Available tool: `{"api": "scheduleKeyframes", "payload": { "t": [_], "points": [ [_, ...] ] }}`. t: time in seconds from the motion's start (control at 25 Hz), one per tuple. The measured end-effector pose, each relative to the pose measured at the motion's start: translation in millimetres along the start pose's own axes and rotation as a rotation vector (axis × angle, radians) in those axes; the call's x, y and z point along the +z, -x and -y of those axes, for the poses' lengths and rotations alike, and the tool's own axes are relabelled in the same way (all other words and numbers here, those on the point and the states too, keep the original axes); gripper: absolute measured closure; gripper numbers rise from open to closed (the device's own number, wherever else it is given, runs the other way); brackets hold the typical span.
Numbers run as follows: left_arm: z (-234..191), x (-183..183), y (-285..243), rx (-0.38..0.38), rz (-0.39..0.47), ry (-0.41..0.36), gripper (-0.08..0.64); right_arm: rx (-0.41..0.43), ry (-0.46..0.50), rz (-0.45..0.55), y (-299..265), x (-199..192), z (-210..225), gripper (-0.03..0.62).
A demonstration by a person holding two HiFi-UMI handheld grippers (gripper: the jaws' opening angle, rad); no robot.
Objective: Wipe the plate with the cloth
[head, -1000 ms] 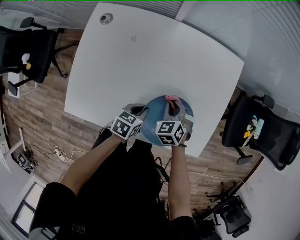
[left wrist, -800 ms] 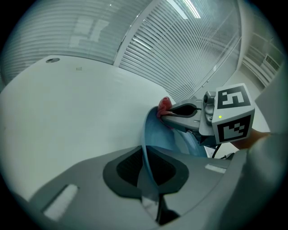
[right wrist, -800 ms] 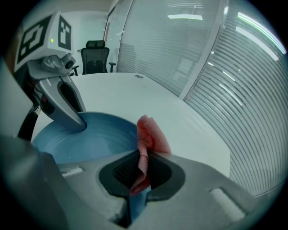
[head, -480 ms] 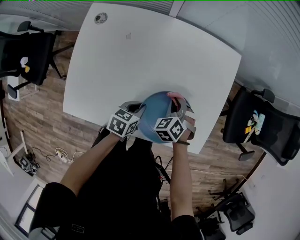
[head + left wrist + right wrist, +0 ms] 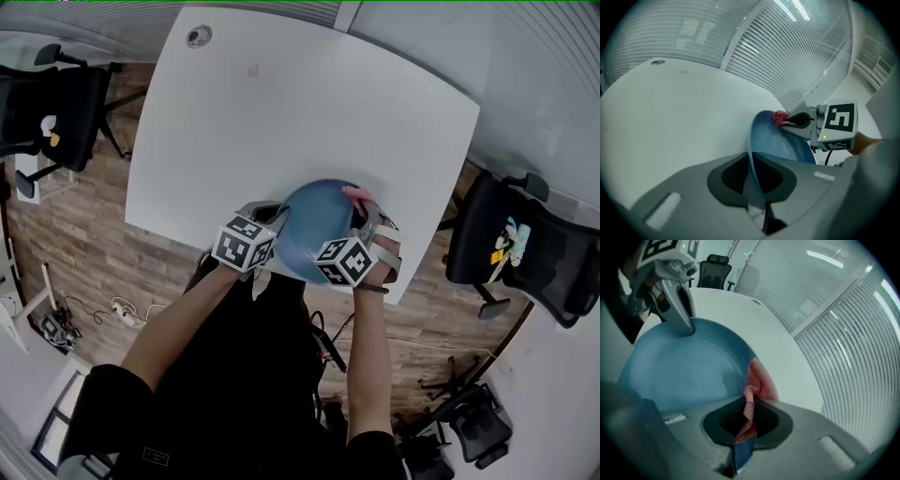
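**A:** One plate (image 5: 314, 225): how does it look?
**B:** Blue, round and smooth. It's tipped up on edge over the near side of the white table (image 5: 281, 112).
**A:** And my grippers?
**B:** Your left gripper (image 5: 752, 180) is nipped nearly closed on the plate's near rim. Your right gripper (image 5: 745, 420) pinches the pink cloth (image 5: 757, 380).
**A:** Where's the cloth?
**B:** It's touching the rim across from your left gripper.

White surface (image 5: 281, 112) over a wood-plank floor (image 5: 75, 225)
A grommet (image 5: 198, 37) sits near its far corner; one black office chair (image 5: 56, 108) stands left, a second chair (image 5: 520, 258) right; slatted blinds (image 5: 787, 51) line the wall.
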State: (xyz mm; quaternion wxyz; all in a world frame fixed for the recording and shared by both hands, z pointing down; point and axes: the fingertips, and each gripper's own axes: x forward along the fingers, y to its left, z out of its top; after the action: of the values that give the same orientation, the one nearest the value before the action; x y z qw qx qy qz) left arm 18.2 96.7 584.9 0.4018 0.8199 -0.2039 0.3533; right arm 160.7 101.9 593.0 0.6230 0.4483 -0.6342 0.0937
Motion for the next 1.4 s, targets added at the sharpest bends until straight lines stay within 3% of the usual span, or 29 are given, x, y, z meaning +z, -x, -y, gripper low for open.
{"api": "scheduleKeyframes", "payload": {
  "t": [0.6, 0.96, 1.16, 1.4],
  "points": [
    [1, -2, 0, 0.009, 0.014, 0.064, 0.540, -0.005, 0.063, -0.131, 21, -46, -12, 0.569],
    [-1, -1, 1, -0.004, 0.020, 0.134, 0.546, 0.025, 0.021, -0.158, 31, -61, -25, 0.569],
    [0, -1, 0, -0.011, 0.018, 0.145, 0.548, 0.022, 0.010, -0.165, 37, -69, -32, 0.569],
    [1, -1, -1, -0.017, 0.018, 0.157, 0.547, 0.077, -0.016, -0.185, 47, -79, -48, 0.569]
  ]
}}
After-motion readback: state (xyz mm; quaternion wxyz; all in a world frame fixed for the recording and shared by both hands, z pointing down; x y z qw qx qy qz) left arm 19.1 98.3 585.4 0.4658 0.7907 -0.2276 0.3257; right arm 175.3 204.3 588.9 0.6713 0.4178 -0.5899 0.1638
